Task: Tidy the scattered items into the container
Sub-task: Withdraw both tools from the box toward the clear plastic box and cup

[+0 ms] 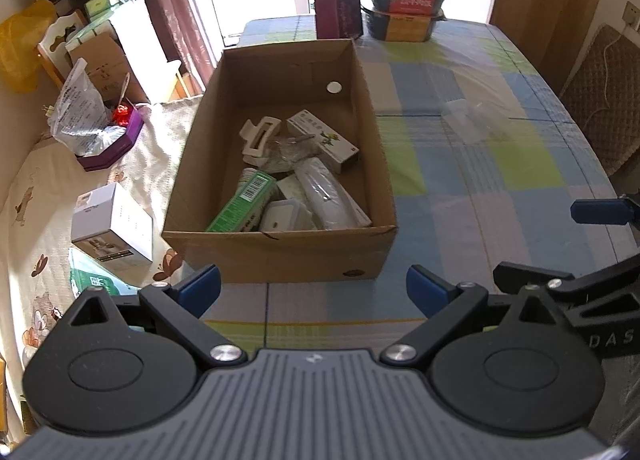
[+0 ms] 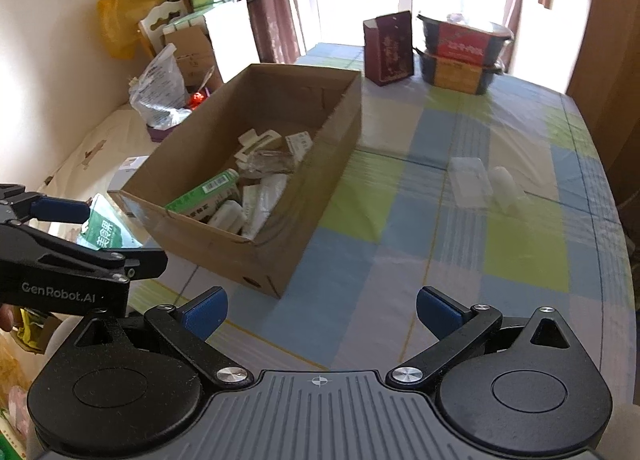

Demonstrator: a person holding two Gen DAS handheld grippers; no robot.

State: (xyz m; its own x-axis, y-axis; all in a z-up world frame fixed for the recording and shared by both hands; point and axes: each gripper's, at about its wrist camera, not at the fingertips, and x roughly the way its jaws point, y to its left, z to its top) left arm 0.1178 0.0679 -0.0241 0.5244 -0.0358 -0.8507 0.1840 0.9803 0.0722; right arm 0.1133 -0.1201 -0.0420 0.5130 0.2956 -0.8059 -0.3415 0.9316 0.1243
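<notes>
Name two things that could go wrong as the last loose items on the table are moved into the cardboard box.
1. The clear plastic piece lies flat and nearly invisible on the checked tablecloth; fingers may slide over it or miss it.
2. The cardboard box is already crowded near its front; the small white item, if dropped there, could bounce out.

clear packet (image 2: 471,181) blurred, box (image 1: 280,252) contents overlapping

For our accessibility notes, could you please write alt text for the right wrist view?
An open cardboard box of small packages sits on a checked tablecloth, with a clear plastic piece lying outside it. The right hand-held gripper is open and empty in the foreground.
</notes>
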